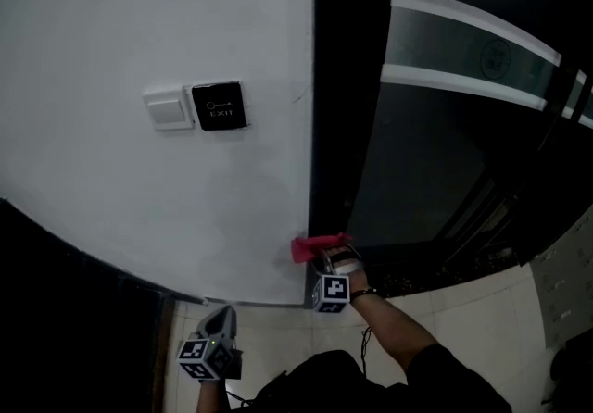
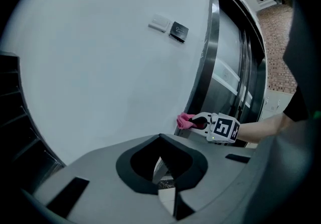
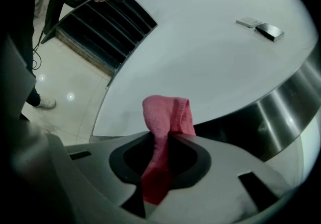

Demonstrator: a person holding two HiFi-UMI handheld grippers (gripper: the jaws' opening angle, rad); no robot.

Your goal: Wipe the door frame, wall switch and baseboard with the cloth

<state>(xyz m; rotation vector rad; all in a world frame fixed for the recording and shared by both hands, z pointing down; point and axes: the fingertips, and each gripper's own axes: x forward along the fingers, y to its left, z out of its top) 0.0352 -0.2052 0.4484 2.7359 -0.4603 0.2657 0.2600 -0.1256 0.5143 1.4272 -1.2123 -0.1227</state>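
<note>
Rubbing the door frame (image 1: 347, 78) may tug the cloth (image 3: 168, 112) from the right gripper (image 1: 329, 258), whose jaws clamp just a thin fold; the left gripper (image 1: 220, 319) hangs with jaws together, empty.

The right tongs (image 1: 326, 259) were held out ahead on an outstretched forearm (image 1: 397, 323), bare below a dark sleeve, their jaws clamped on a pink cloth (image 3: 165, 117) that stood up past the tips. The left tongs (image 1: 215, 337) hung lower, back and leftward, jaws drawn together around nothing.
</note>
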